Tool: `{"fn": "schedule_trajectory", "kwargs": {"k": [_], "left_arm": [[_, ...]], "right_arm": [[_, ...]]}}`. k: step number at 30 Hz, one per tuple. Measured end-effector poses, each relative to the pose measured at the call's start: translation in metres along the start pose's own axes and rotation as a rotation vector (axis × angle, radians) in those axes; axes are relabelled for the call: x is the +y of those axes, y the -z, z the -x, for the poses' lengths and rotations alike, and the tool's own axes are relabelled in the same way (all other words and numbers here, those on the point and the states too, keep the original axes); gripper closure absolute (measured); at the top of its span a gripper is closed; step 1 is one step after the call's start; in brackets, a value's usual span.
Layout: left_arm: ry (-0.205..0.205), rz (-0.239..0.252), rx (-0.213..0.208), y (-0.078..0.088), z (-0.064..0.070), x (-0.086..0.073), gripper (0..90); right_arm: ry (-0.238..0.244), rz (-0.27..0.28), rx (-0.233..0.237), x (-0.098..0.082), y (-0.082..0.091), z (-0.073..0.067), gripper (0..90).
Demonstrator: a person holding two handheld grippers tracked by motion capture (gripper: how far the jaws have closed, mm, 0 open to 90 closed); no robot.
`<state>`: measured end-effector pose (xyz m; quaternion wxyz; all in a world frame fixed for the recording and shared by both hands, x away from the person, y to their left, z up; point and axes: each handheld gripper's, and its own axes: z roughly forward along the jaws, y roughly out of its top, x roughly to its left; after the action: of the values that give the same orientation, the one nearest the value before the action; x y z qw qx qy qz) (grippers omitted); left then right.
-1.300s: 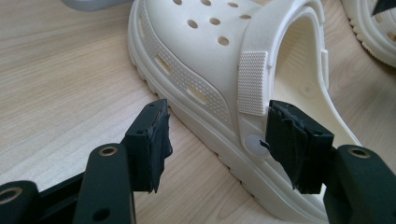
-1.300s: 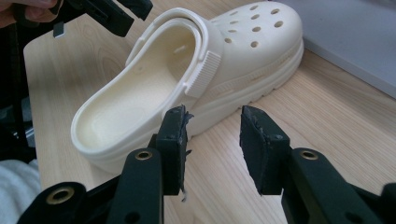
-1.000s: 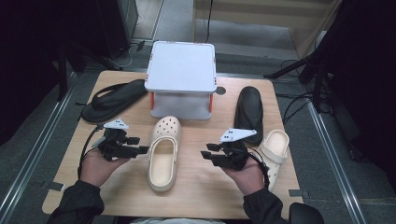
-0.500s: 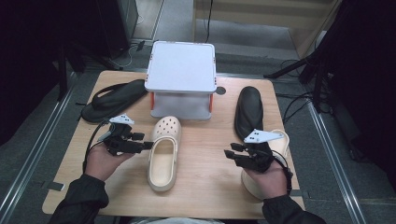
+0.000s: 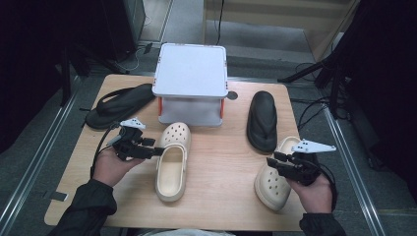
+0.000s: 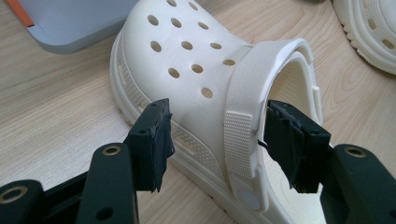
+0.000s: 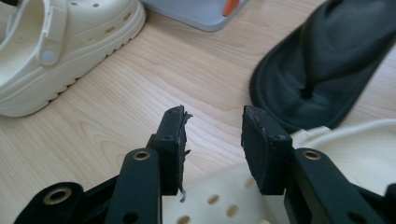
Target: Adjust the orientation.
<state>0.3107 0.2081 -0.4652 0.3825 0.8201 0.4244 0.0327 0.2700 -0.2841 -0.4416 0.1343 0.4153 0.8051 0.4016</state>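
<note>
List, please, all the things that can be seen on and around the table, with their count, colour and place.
Clog in the middle: 1, cream, in front of the box, its side wall and strap between the left jaws.
Clog at the right: 1, cream, near the right front edge, under the right gripper.
Sandal at the left: 1, black, back left of the table.
Sandal at the right: 1, black, right of the box.
Box: 1, grey-white with orange clips, back middle.
Table: 1, light wood.
Left gripper: 1, black, jaws open around the middle clog's side.
Right gripper: 1, black, jaws open, nothing between them.
Hands: 2, dark sleeves, at the near edge.
</note>
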Motion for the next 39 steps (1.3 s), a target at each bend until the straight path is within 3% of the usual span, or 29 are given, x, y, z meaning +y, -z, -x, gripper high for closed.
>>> {"fn": "schedule_trajectory", "kwargs": {"k": [12,19,29,32,35,39], "left_arm": [[0.003,-0.004,-0.003,0.001,-0.001,-0.003,42.0],[0.004,-0.006,-0.003,0.001,-0.001,-0.004,42.1],[-0.003,-0.003,-0.001,0.001,0.0,-0.005,42.0],[-0.004,-0.003,0.001,0.001,-0.001,-0.005,42.1],[-0.005,-0.004,0.001,0.002,-0.001,-0.005,42.1],[-0.007,-0.001,-0.001,0.002,-0.001,-0.005,42.1]], "right_arm": [[-0.02,0.016,-0.052,-0.007,0.014,0.027,57.9],[-0.015,-0.014,-0.084,-0.011,0.012,0.034,57.6],[0.018,-0.102,-0.027,-0.017,-0.013,0.038,56.7],[0.019,-0.101,-0.037,-0.017,-0.015,0.038,58.8],[-0.001,-0.08,-0.014,-0.019,-0.016,0.041,59.7],[0.02,-0.078,-0.011,-0.019,-0.016,0.042,59.6]]}}
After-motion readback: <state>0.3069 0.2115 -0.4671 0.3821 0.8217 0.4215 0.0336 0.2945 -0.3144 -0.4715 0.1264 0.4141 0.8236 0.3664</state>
